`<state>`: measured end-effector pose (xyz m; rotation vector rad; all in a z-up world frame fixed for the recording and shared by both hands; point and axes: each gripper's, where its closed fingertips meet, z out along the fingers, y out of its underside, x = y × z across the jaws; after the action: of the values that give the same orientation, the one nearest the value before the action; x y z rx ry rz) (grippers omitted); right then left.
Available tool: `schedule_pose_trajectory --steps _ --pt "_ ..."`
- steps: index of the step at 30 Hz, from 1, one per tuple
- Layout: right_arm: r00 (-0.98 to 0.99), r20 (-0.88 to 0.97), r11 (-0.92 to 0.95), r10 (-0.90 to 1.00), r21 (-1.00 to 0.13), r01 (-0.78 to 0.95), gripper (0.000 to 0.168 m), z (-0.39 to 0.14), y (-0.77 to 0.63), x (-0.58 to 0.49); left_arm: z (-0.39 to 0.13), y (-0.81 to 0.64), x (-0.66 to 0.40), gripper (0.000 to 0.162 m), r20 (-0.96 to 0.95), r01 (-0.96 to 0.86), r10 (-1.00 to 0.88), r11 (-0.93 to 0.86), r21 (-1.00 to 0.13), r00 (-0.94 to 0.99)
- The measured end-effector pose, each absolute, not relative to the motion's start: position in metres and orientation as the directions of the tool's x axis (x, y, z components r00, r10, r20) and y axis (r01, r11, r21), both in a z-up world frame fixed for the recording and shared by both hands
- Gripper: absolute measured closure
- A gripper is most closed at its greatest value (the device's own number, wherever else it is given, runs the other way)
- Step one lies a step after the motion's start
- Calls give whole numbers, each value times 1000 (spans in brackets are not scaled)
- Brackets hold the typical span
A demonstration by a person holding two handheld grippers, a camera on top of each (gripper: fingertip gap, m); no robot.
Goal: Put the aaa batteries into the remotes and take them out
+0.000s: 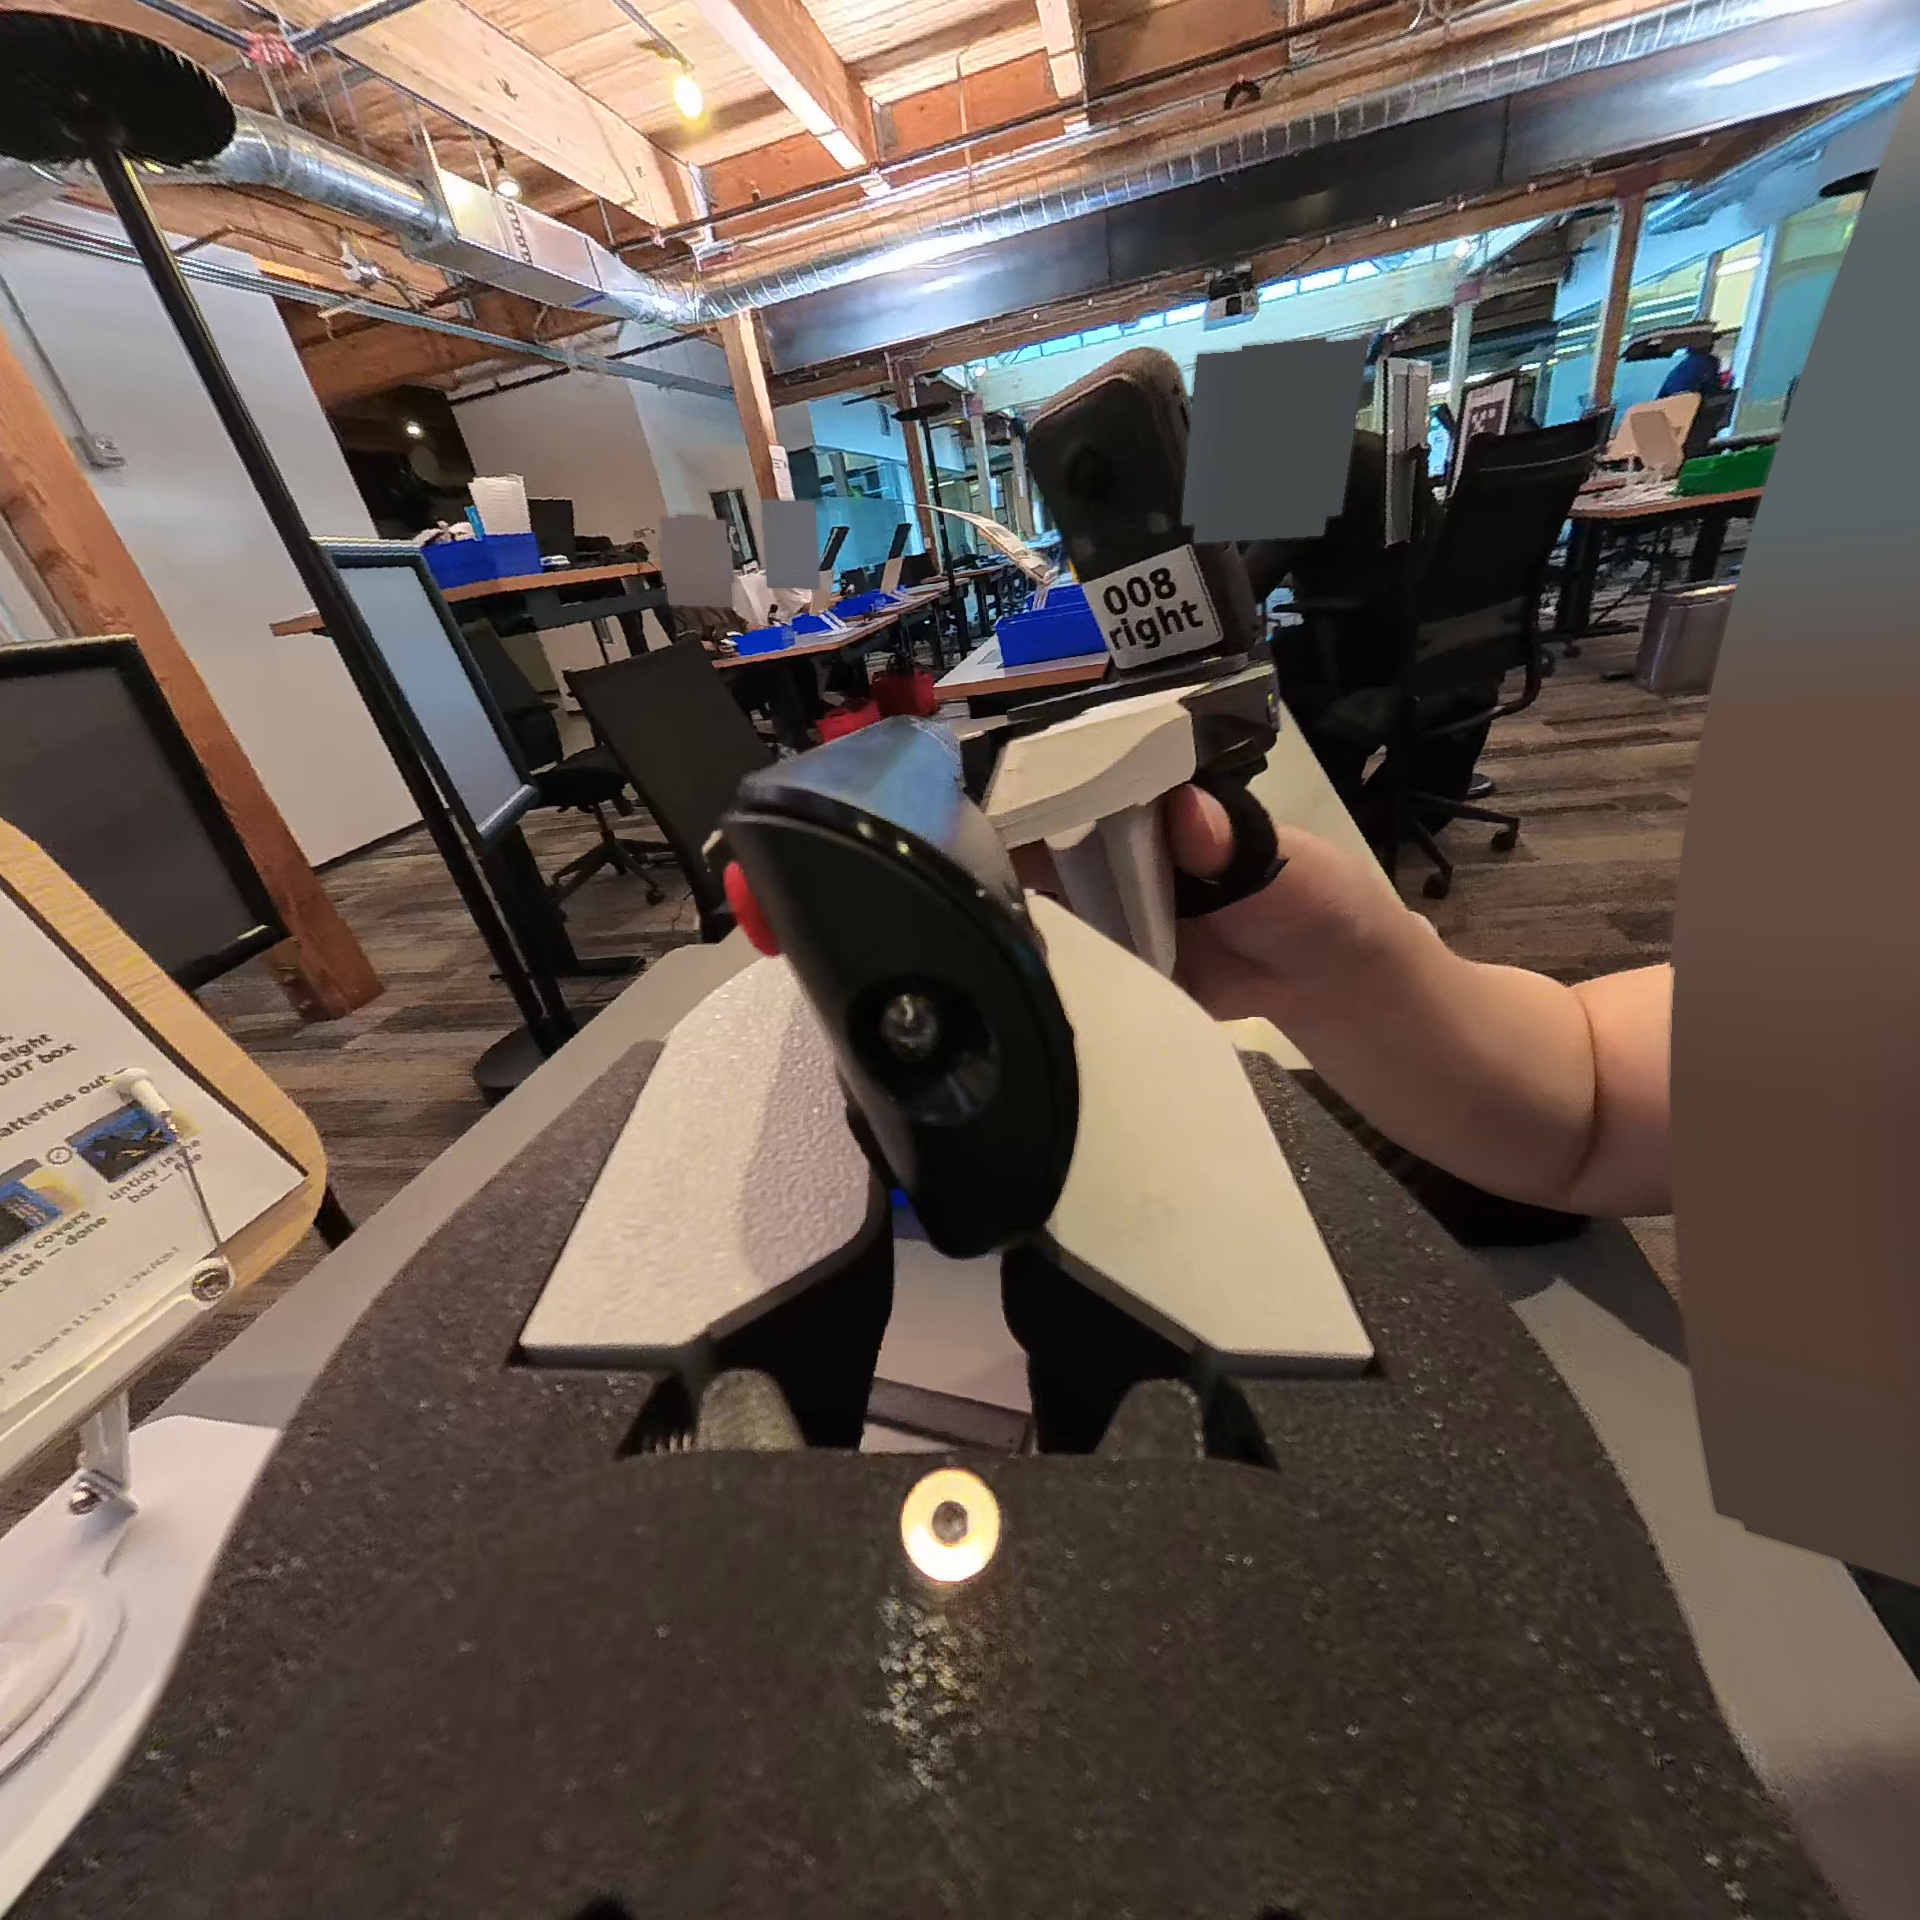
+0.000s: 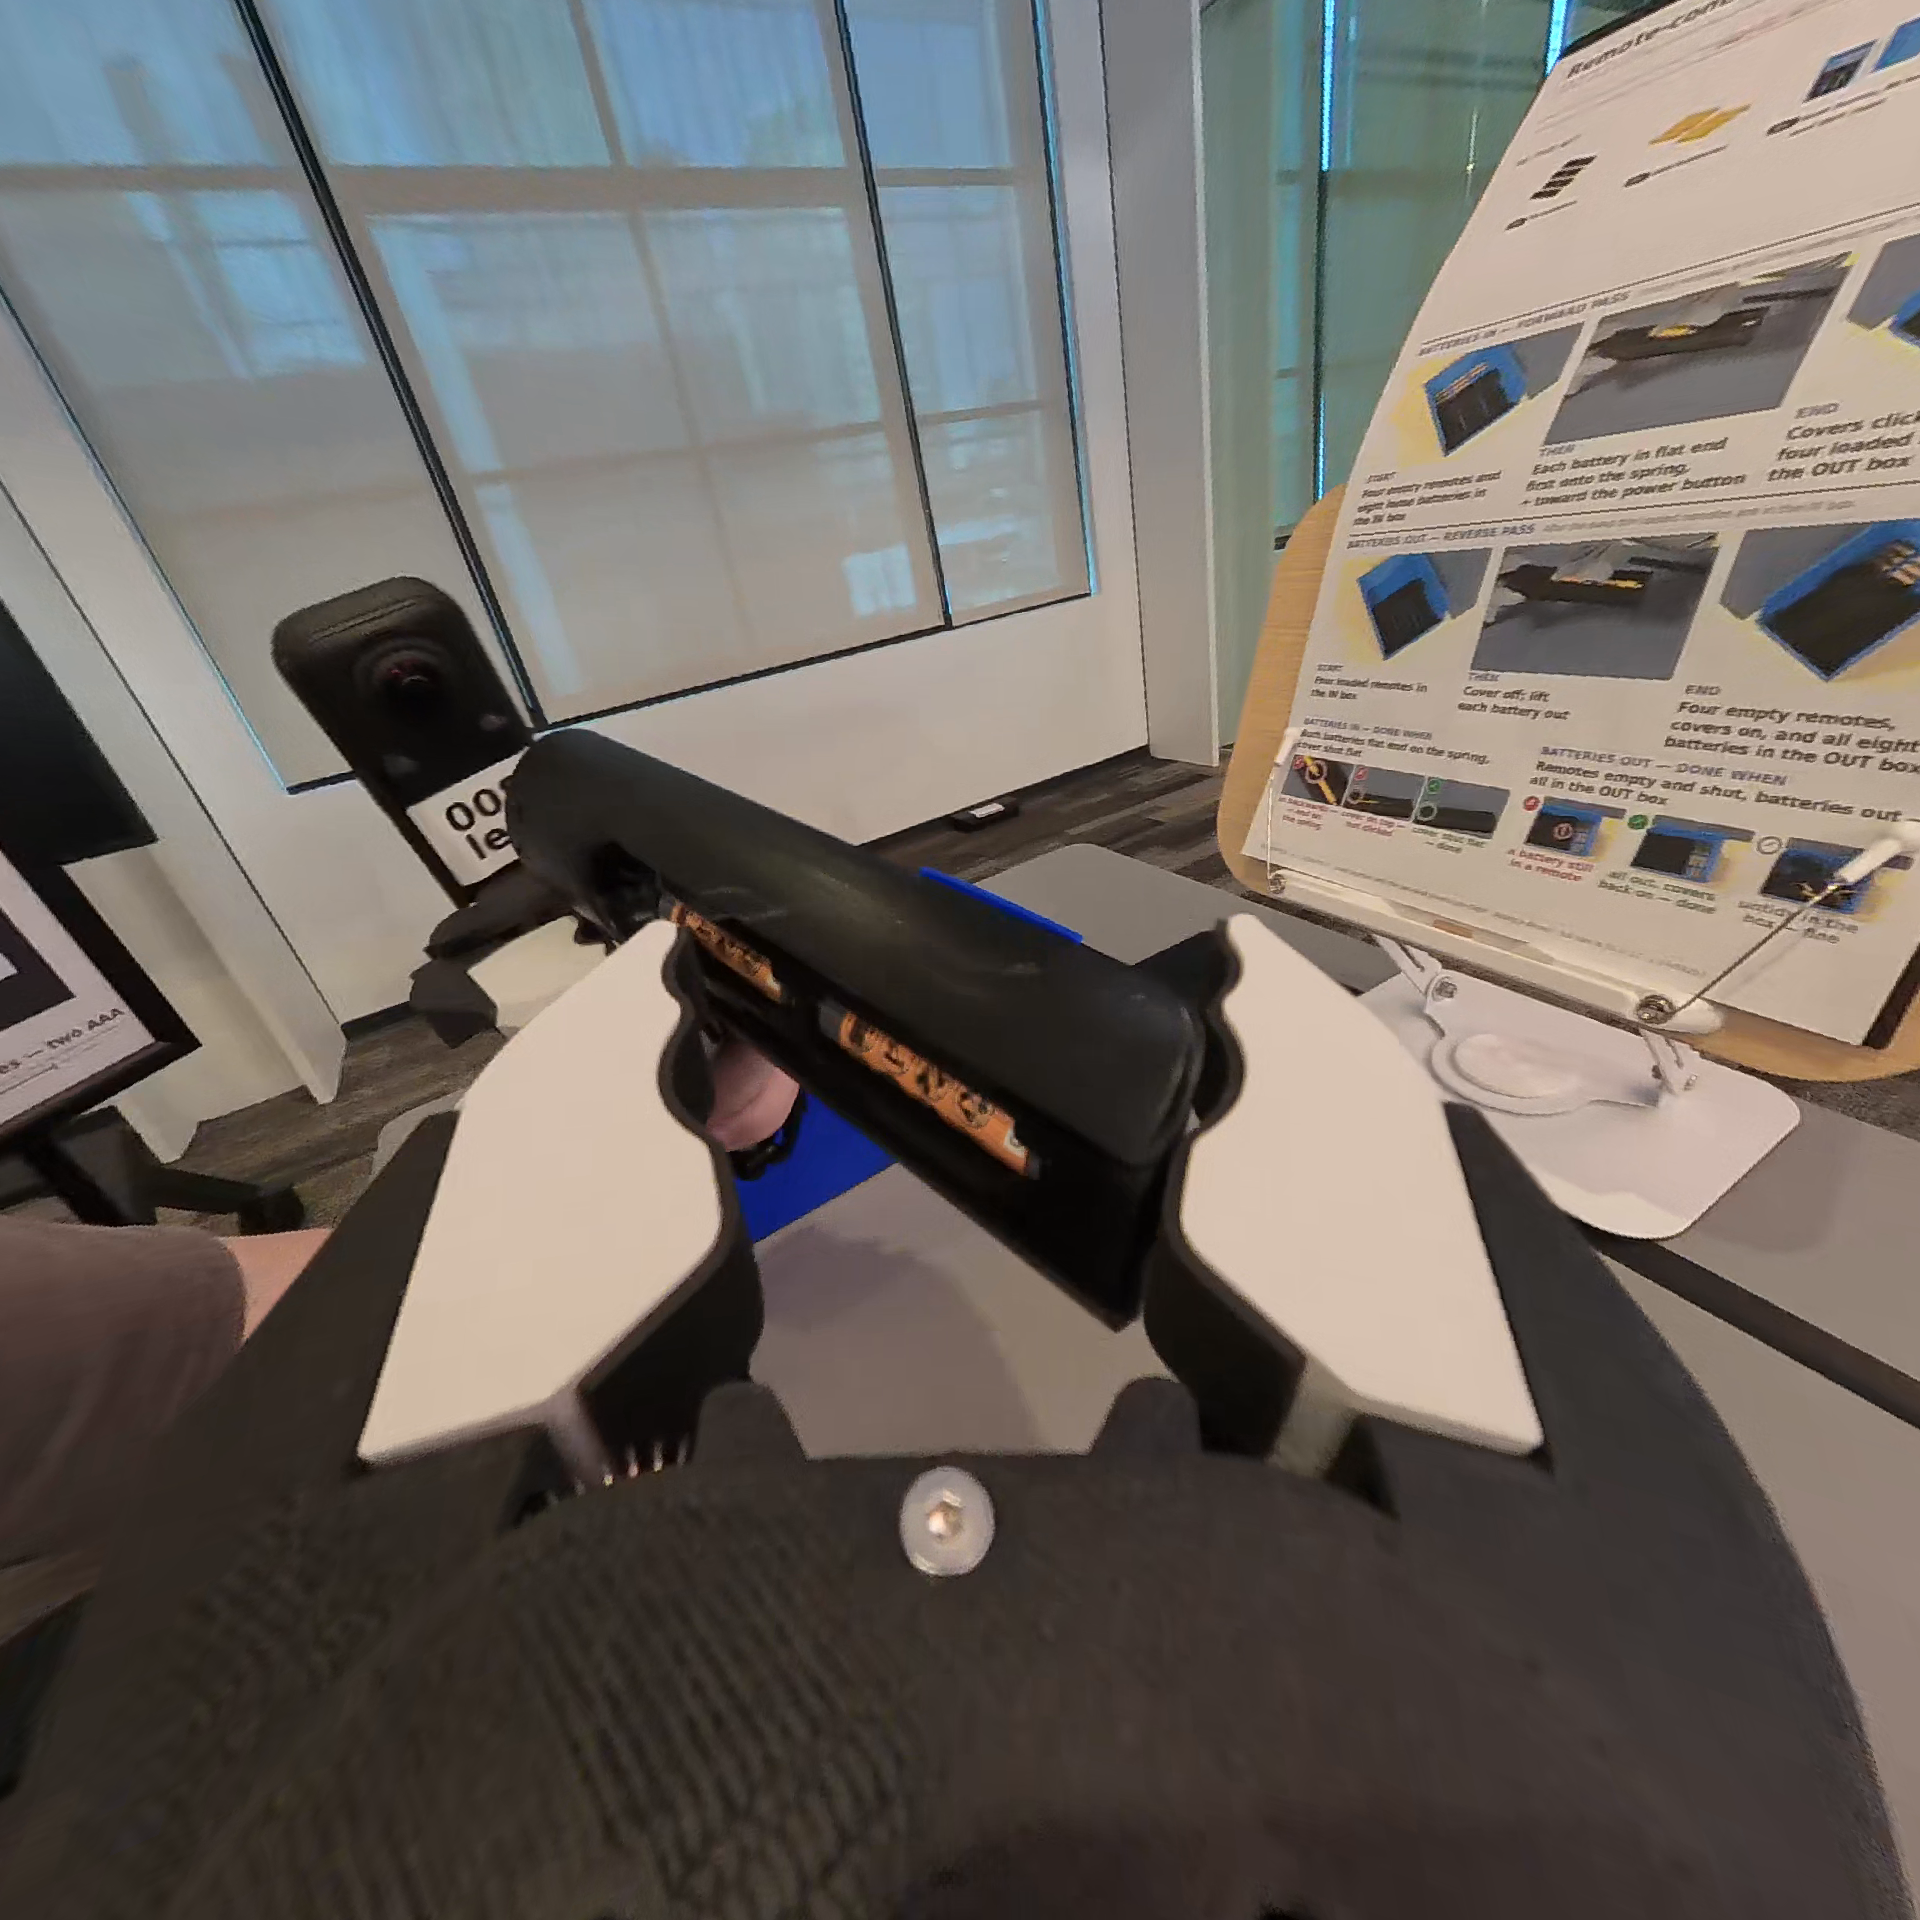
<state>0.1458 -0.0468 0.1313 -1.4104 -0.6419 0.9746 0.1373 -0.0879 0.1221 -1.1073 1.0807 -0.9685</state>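
Note:
A black remote (image 1: 914,997) with a red button is held in the air between both grippers. My left gripper (image 1: 914,966) is shut on its button end. In the right wrist view my right gripper (image 2: 951,966) is shut around the other end of the remote (image 2: 935,935). The battery compartment is open, with no cover in sight. Two orange-and-black AAA batteries (image 2: 925,1081) lie in it. The right gripper (image 1: 1091,790), held by a hand, also shows beyond the remote in the left wrist view.
A blue box (image 2: 810,1164) sits on the grey table (image 2: 935,1299) below the remote. An instruction board on a white stand (image 2: 1621,623) stands at the table's right, seen at left in the left wrist view (image 1: 104,1195). Chairs and desks fill the room behind.

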Motion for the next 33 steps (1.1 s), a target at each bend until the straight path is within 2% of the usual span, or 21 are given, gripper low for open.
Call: schedule_pose_trajectory --steps 7,14,25,33 --pt "512 -182 -120 839 -981 -153 61 125 -41 146 117 -86 140 141 -211 33 -948 225 -974 238" --pt "485 -191 -131 853 -979 -155 61 124 -42 147 115 -87 143 142 -244 17 -937 256 -967 250" --pt "489 -119 -72 864 -991 -114 66 128 -47 149 115 -92 144 142 -290 28 -924 307 -951 248" --pt "448 -99 -63 888 -993 -95 79 132 -55 150 117 -96 144 144 -306 50 -924 325 -944 230"
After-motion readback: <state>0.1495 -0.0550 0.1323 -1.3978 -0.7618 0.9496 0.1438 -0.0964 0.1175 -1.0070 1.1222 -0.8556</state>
